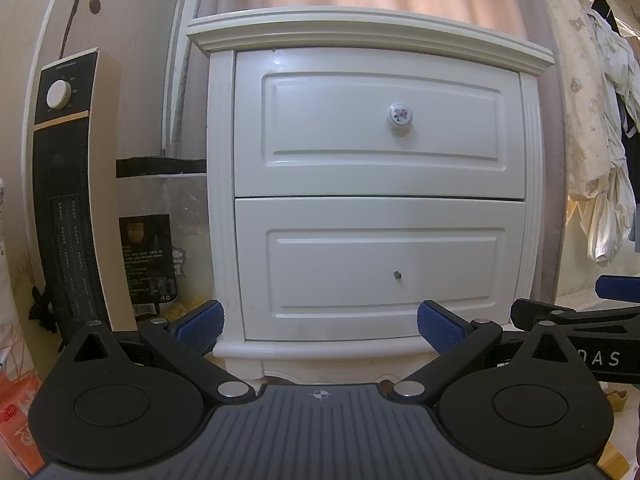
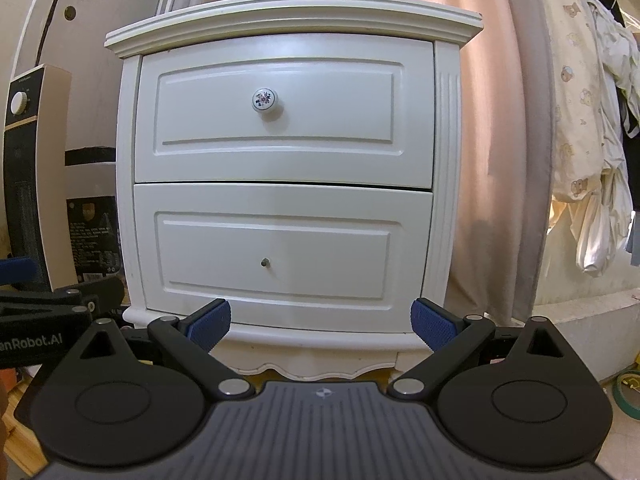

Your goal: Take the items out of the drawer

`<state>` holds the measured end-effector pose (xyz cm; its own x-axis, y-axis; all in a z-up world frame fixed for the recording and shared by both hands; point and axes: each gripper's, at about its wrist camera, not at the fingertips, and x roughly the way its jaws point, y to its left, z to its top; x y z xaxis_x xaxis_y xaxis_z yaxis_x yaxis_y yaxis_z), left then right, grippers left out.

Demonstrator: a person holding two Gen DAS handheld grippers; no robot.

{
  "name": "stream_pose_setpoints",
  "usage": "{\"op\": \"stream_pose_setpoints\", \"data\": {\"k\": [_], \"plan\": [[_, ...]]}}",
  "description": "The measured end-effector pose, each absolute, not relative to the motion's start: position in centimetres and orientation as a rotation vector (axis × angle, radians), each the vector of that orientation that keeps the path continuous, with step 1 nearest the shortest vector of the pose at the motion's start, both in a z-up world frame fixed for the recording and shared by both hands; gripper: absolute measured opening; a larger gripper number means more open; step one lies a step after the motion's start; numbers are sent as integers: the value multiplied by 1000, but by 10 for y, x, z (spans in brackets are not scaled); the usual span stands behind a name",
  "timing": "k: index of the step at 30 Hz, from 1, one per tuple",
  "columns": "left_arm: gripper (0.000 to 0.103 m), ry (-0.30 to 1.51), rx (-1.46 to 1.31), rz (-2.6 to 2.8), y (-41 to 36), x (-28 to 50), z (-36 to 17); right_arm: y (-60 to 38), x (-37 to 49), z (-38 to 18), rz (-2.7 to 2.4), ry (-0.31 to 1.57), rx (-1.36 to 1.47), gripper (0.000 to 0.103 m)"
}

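Note:
A white nightstand [image 1: 224,184] [image 2: 444,152] stands ahead with two shut drawers. The top drawer [image 1: 378,124] [image 2: 284,112] has a round ceramic knob with a flower print [image 1: 399,115] [image 2: 264,100]. The bottom drawer [image 1: 380,268] [image 2: 280,252] has only a small metal stud [image 1: 397,275] [image 2: 265,263]. My left gripper [image 1: 320,324] is open and empty, low in front of the bottom drawer. My right gripper [image 2: 321,322] is open and empty, also low before the bottom drawer. The drawers' contents are hidden.
A tall black and cream heater [image 1: 66,200] [image 2: 24,184] stands left of the nightstand, with a dark packet [image 1: 148,260] beside it. A pink curtain [image 2: 492,160] hangs behind. Clothes [image 1: 600,140] [image 2: 592,140] hang at the right. An orange box [image 1: 16,420] lies lower left.

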<state>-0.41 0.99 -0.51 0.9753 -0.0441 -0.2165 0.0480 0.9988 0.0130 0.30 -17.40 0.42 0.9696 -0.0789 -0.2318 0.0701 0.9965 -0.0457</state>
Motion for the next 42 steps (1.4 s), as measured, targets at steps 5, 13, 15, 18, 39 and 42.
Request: {"op": "stream_pose_setpoints", "data": {"k": [5,13,15,18,39,42], "plan": [[103,216,24,-52,8,-4,-5,-174,4,4,-78,237,-40,103],[103,218,23,-53,8,-3,-5,-174,5,5,-80,238,-42,103],[103,219,23,-52,8,-2,-5,-174,5,4,-80,238,-43,103],[103,221,20,-52,7,-2,-5,-174,6,4,-81,237,-41,103],[103,216,10,-45,8,-1,-6,-176,9,4,-74,253,-31,103],[103,216,10,-46,8,-1,-6,-175,9,4,-75,253,-38,103]]}}
